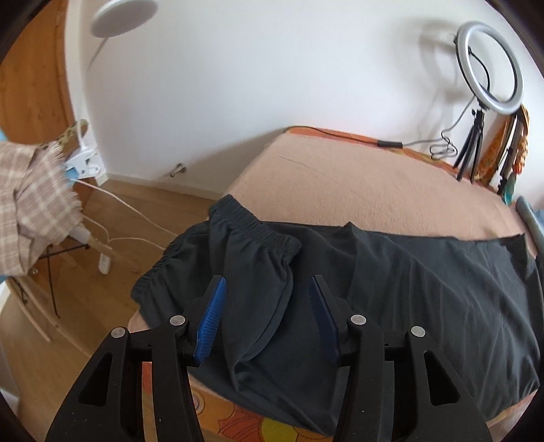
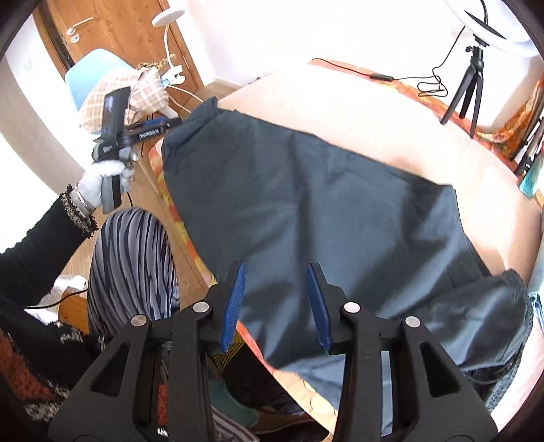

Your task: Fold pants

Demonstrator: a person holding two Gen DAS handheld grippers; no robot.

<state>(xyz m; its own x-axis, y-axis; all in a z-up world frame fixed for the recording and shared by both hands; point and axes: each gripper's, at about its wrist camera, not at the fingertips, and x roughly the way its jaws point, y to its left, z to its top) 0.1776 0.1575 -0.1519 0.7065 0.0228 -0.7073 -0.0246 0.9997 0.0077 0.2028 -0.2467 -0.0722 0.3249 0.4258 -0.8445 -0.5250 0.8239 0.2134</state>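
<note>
Peach bedding [image 1: 357,183] covers the bed where your dark pants [image 1: 425,289] lie, with a white wall behind. Your left gripper [image 1: 268,289] has its blue pads apart and nothing pinched between them. The pants sit just under and past those pads, and the folded top part with the stretchy waistband [image 1: 258,227] lies right in front of them. Your right gripper [image 2: 275,275] also has its pads apart and holds nothing. It hangs over the near edge of the pants [image 2: 323,204], which spread flat away from it across the bed. From the right wrist view you can see your left hand [image 2: 102,183] in a pale glove, holding the other gripper by the far end of the pants. Farther off stand a ring light [image 1: 489,68] on a small black tripod [image 1: 471,149], a wooden door [image 2: 119,30] and a pale blue chair [image 2: 85,78].
</note>
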